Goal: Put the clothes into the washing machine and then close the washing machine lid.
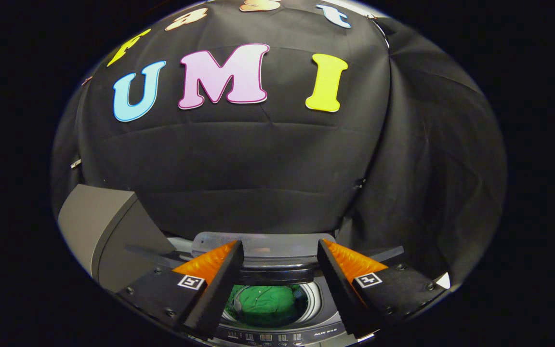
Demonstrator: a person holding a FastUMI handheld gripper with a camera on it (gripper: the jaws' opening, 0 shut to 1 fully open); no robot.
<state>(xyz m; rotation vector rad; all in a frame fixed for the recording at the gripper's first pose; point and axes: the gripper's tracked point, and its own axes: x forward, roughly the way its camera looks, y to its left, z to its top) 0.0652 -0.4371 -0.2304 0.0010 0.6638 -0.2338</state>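
1. The gripper (280, 270) hangs above the washing machine (277, 332) with its fingers spread wide and nothing between them; it is released.
2. The green clothes (265, 303) already lie bunched inside the drum (311, 299), seen below and between the fingers. Judging by that, loading looks done and the step in hand is closing the lid.
3. The lid (99, 226) appears to be the grey panel standing raised to the left of the fingers, against the black booth wall (258, 168). Whether it is hinged at the back or folds in the middle cannot be told from here.
4. To do it well, bring the gripper to the lid's free upper edge, not its flat face, so that the push turns it about the hinge.
5. Either close the fingers on the edge or press with one finger's outer side; a grip gives more control on the way down.
6. Lower it slowly, following its arc, and check that no cloth lies over the drum rim, which could keep the lid from seating.
7. Keep clear of the control panel (268, 337) at the near edge, so no button is pressed.
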